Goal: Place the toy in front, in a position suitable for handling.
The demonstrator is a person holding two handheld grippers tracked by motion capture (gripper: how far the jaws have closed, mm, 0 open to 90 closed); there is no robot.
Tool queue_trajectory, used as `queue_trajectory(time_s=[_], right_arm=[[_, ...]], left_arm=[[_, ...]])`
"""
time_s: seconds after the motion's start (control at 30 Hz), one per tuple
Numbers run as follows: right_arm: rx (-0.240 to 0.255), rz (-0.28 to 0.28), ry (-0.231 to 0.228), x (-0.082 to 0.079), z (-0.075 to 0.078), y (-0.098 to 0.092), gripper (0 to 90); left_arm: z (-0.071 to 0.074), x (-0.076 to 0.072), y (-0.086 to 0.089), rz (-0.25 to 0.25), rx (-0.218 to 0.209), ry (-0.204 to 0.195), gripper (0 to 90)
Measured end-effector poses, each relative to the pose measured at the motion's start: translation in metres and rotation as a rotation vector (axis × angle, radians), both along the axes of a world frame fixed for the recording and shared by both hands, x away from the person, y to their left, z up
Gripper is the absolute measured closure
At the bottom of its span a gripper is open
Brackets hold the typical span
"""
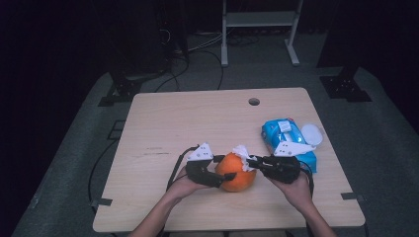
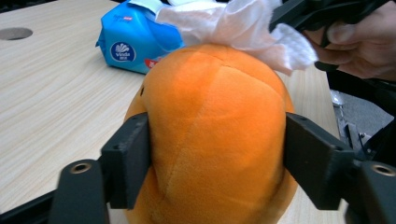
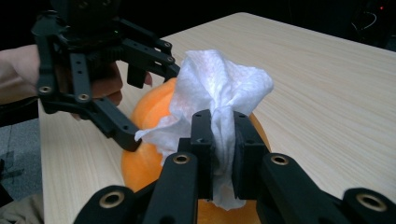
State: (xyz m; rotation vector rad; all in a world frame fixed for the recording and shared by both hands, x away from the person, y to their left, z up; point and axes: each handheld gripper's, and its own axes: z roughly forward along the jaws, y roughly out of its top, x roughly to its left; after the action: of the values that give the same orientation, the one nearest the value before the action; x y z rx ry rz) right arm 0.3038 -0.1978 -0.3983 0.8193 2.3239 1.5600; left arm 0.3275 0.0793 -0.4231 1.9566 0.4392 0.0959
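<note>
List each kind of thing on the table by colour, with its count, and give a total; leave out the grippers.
Orange plush ball: 1
White tissue: 1
Blue wipes pack: 1
Total: 3

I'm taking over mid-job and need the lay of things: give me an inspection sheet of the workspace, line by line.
Surface: light wooden table, round hole near the far edge.
Job's things: orange plush ball near the front edge; white wipe resting on its top.
Clutter: blue wipes pack, lid flipped open, right of the ball.
Grippers: left gripper has its jaws on both sides of the ball, pads against the plush; right gripper is shut on the wipe, bunched between its jaws.
Cables: black cable trails from the left gripper; more lie on the floor behind.
Surroundings: grey carpet, white frame, dark stands.
</note>
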Motion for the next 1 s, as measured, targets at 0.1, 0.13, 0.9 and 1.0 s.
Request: queue_trajectory(time_s=[0.1,0.13,0.9,1.0], right_arm=[[0.002,-0.005,0.005,0.0,-0.003,-0.002,80.4],[0.0,-0.007,0.006,0.0,-0.003,-0.003,80.4],[-0.008,-0.023,-0.04,-0.009,0.01,-0.01,80.1],[-0.022,-0.025,-0.015,-0.006,0.003,-0.009,80.2]], left_arm=[[0.001,-0.001,0.001,-0.041,0.012,-0.015,23.2],[0.001,-0.002,0.001,-0.068,0.016,-0.02,22.0],[0.004,0.0,0.009,-0.109,-0.015,-0.017,40.2],[-0.003,0.004,0.011,-0.074,-0.003,0.016,40.3]])
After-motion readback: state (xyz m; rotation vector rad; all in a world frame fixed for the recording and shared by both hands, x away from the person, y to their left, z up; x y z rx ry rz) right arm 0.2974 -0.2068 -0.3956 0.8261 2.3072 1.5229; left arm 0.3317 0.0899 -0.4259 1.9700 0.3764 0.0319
